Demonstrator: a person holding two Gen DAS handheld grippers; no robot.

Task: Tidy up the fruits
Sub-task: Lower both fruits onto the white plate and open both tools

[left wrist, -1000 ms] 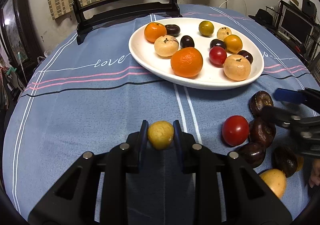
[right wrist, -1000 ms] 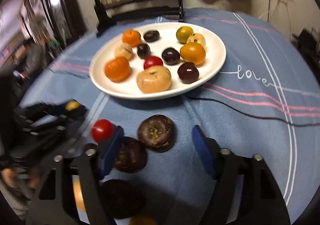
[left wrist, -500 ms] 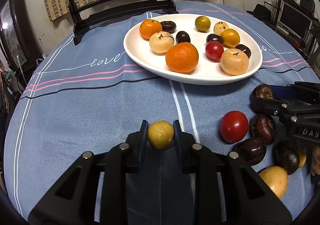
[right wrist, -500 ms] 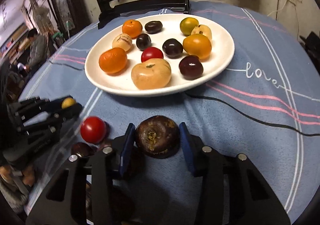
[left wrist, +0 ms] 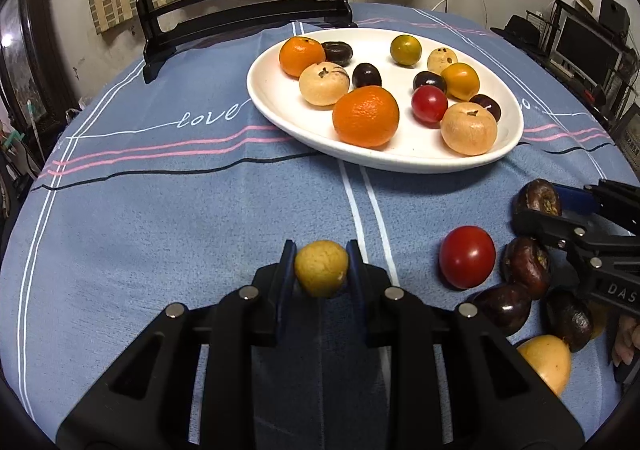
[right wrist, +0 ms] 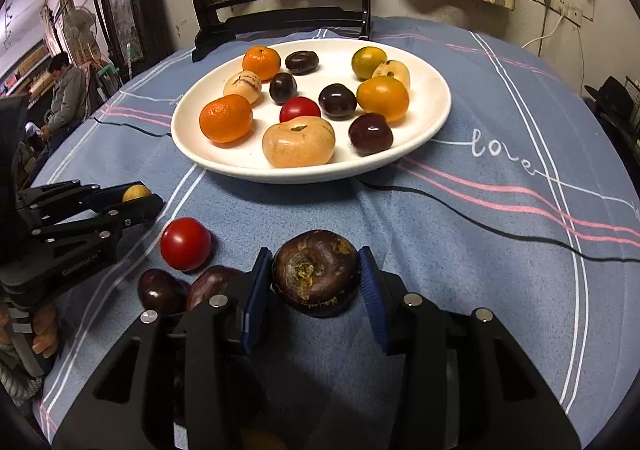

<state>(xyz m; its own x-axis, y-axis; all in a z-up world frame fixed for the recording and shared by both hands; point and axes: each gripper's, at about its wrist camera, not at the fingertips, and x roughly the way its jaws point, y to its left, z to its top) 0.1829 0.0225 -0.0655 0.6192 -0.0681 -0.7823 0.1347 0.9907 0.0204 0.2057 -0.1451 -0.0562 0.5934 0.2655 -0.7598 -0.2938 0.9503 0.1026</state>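
My left gripper is shut on a small yellow fruit, held above the blue cloth short of the white plate. My right gripper is shut on a dark brown water chestnut; it also shows in the left wrist view. The plate holds several oranges, tan fruits, dark plums and a red tomato. A loose red tomato and several dark chestnuts lie on the cloth at right.
A black wooden stand with a round panel stands behind the plate. A yellow fruit lies at the lower right near fingers. A person stands in the far left background. The round table falls away on all sides.
My right gripper closed on the water chestnut and lifted it slightly. My left gripper moved a little towards the plate, still holding the yellow fruit.
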